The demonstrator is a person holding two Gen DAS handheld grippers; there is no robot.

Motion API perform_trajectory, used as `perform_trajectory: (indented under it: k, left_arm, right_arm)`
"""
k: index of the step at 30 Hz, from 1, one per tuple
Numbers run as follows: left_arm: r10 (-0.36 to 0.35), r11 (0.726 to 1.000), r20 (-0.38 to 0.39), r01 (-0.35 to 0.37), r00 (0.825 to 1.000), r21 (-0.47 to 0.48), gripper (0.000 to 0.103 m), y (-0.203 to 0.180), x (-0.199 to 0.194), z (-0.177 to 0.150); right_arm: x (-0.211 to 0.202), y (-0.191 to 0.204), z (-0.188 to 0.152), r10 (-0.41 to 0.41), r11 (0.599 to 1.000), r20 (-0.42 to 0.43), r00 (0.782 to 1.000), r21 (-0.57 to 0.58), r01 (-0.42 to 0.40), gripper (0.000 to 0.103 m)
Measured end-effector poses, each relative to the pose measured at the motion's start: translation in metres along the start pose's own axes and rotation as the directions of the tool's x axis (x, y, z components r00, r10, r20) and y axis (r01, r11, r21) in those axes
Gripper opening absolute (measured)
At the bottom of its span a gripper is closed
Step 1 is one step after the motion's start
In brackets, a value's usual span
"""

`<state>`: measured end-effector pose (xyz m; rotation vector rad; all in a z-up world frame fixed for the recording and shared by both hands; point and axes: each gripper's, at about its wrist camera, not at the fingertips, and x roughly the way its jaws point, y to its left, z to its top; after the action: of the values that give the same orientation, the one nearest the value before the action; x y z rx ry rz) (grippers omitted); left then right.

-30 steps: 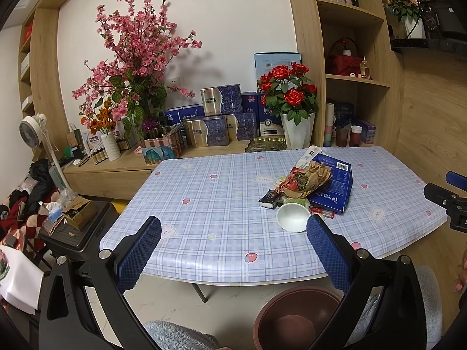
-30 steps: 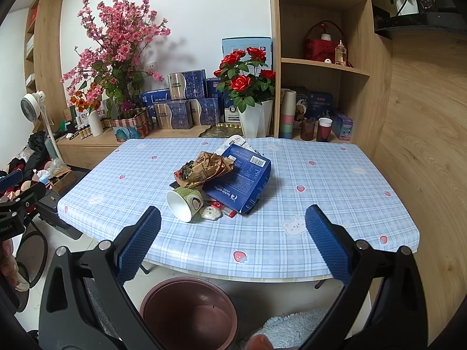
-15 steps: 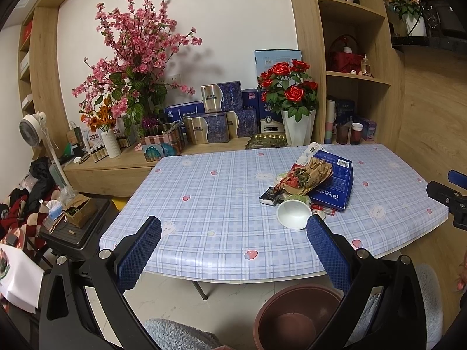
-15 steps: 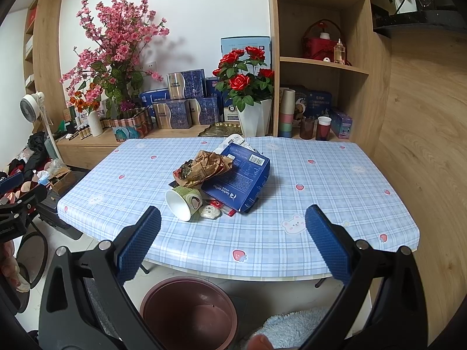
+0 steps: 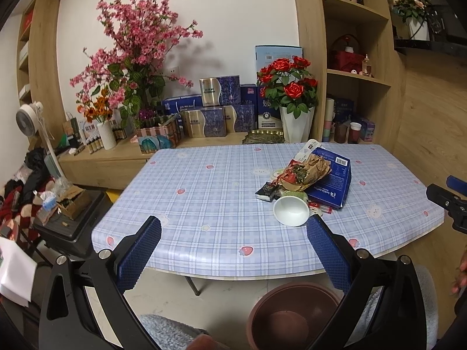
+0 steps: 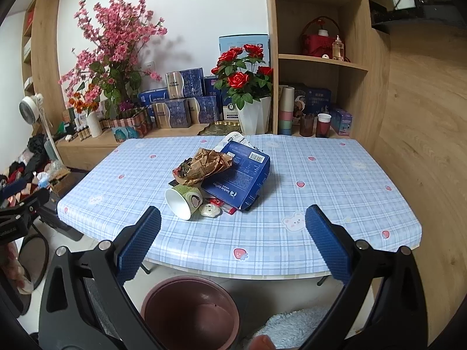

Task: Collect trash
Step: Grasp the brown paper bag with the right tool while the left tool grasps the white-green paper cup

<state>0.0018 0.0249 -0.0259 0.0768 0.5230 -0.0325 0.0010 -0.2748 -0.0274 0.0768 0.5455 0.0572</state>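
Two grippers, left gripper [image 5: 233,245] and right gripper [image 6: 233,243], jaws wide and empty (ribbed blue pads), before crumpled brown paper [image 6: 204,164].

The table's cloth [image 6: 335,175] is pale blue and white plaid dotted with pink strawberries and small white bears. On it sit a deep blue cardboard box [image 6: 242,178] with white lettering and a barcode, crumpled brown paper [image 6: 204,164], and a tipped paper cup [image 6: 182,201], green outside and white inside. The round plastic bin [image 6: 189,312] below is reddish brown. Both grippers' pads [image 6: 137,248] are dark blue with a fine textured grid on black frames
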Motion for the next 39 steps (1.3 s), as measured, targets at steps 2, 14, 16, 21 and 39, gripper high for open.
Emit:
perform_trajectory:
  k: [2,14,16,21,39]
  left_arm:
    - [-0.015,1.0,-0.008,0.015,1.0,-0.008,0.098,0.001,0.006,-0.004]
    - [-0.087,0.996,-0.02,0.086,0.996,-0.019,0.098,-0.008,0.063,-0.028]
    - [-0.099,0.995,-0.049,0.098,0.994,-0.01,0.098,-0.012,0.074,-0.029]
    - [-0.099,0.995,-0.095,0.096,0.991,-0.038,0.098,-0.011,0.096,-0.025]
    - [-0.092,0.996,-0.088,0.092,0.992,-0.007,0.098,-0.007,0.161,-0.005]
  right_arm:
    - [0.002,-0.006,-0.005,0.02,0.999,0.007,1.0,0.034,-0.021,0.097]
    - [0.053,-0.035,-0.032,-0.028,0.99,-0.014,1.0,0.135,0.03,0.098]
    - [0.062,-0.041,-0.034,-0.028,0.989,-0.021,0.999,0.146,0.031,0.098]
    - [0.087,-0.041,-0.029,-0.057,0.993,-0.056,0.997,0.104,0.062,0.097]
    - [0.185,0.006,0.025,0.135,0.989,-0.09,0.987,0.077,-0.128,0.097]
